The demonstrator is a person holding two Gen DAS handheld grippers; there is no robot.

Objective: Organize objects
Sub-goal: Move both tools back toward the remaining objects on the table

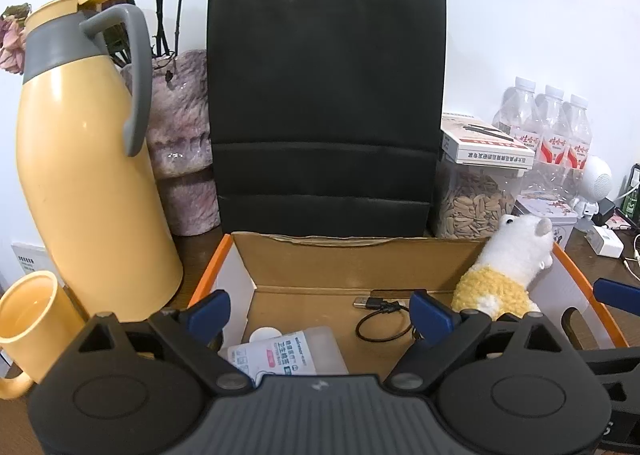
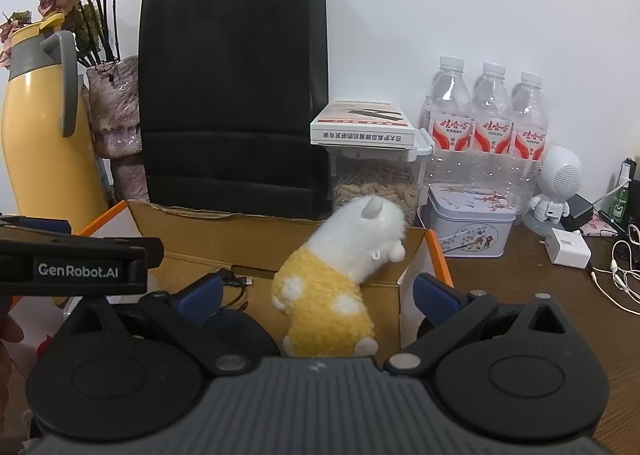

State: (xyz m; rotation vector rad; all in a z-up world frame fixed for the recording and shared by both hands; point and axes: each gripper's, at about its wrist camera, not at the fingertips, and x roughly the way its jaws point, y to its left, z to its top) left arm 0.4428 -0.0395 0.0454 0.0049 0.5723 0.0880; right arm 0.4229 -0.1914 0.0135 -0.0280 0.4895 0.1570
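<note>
Lower centre of both views: box (image 1: 420,267), holding plush (image 2: 340,279) leaning on its right wall, cable (image 1: 380,319), packet (image 1: 288,351). Left tongs (image 1: 320,311) spread, empty, over packet. Right tongs (image 2: 320,295) spread, straddling plush, not pressing. Risks: plush, propped high, may tip over the wall if nudged; cable may snag a finger; jug (image 1: 88,175) and bag (image 1: 326,95) stand close behind, easily knocked.

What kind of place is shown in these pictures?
Probably a home desk or side table set against a wall: a yellow thermos jug, dried flowers in a vase, bottled water and a phone charger stand there.
</note>
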